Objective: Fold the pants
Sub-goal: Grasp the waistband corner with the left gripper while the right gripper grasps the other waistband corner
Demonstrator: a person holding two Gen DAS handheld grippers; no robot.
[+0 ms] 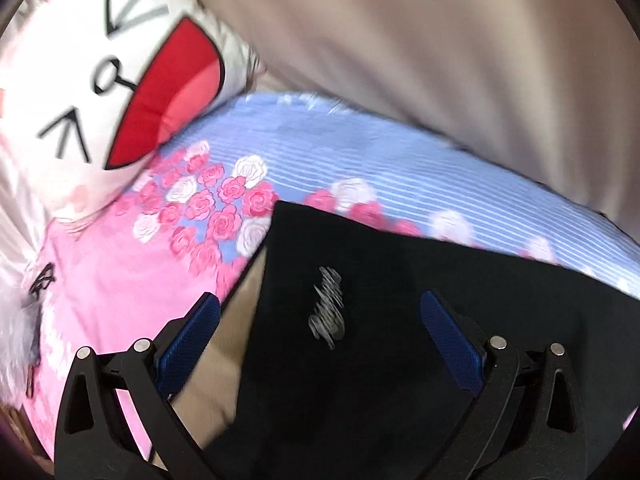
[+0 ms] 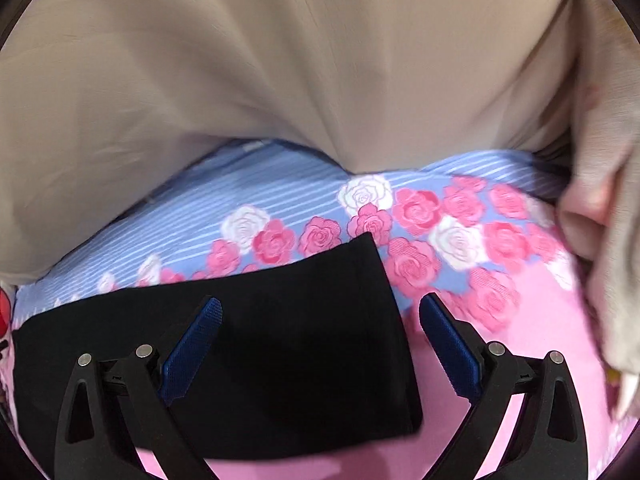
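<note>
On the floral sheet [image 2: 460, 208], pants [image 2: 280, 340] lie folded compact. Left gripper [image 1: 320, 320] and right gripper [image 2: 320, 320] both spread wide, empty. At 12 o'clock: curtain [image 2: 240, 80]. I judge it nearly done.

Soft even daylight, motion blur throughout, fisheye-warped dark edges.

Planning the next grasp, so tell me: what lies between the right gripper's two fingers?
In the right wrist view, the right gripper is open over the black pants, whose right edge lies between its fingers.
</note>
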